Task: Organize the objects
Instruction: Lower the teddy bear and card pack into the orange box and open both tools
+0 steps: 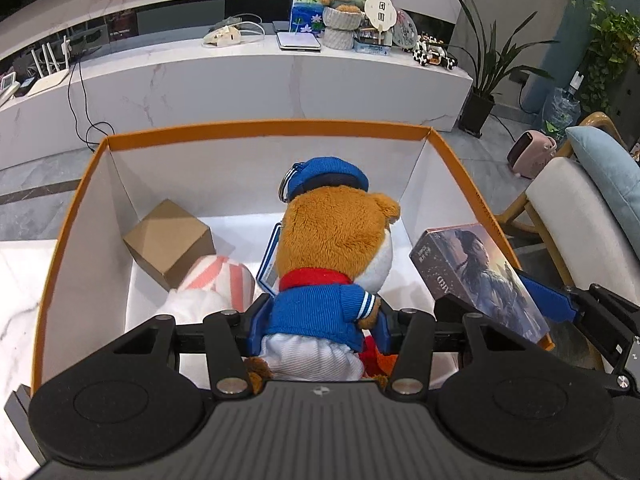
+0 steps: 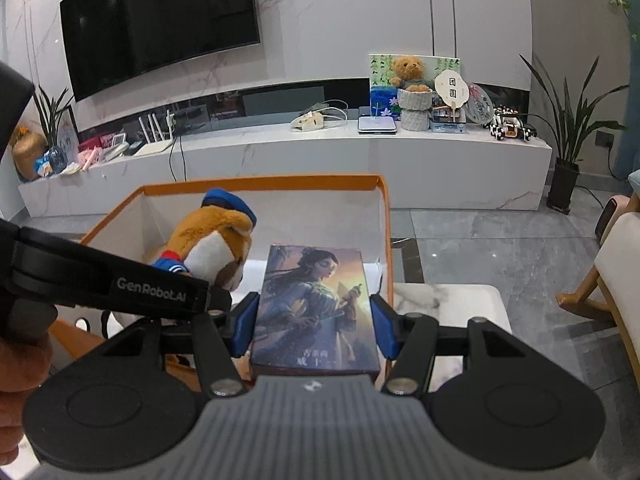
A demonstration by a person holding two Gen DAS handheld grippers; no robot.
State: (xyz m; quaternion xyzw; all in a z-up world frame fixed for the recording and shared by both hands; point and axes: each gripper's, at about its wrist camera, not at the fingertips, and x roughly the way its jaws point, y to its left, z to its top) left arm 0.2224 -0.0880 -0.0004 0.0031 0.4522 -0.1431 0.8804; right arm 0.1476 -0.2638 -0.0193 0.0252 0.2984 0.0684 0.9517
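Here, the left gripper (image 1: 320, 322) clamps its blue pads on the torso of a brown plush bear in a blue sailor jacket, red scarf and blue cap (image 1: 332, 248), holding it upright inside a large open cardboard box with an orange rim and white inner walls (image 1: 264, 129). The right gripper (image 2: 315, 324) grips a flat rectangular box printed with a painted figure in pale robes (image 2: 316, 304) by its two long sides, its far end tilted down over the right part of the orange-rimmed box, just beside the bear. On the box floor, to the left of the bear, lies a small plain brown cardboard carton (image 1: 170, 242) tipped on an edge in the far corner, and nearer, touching the bear's side, a white soft toy with pink stripes (image 1: 212, 290); whether the bear's feet reach the floor is hidden by the gripper body. The big box appears to stand on a white marbled tabletop (image 1: 16, 276). Behind it runs a long white marble media bench (image 2: 360, 152) under a dark wall-mounted television (image 2: 160, 20).
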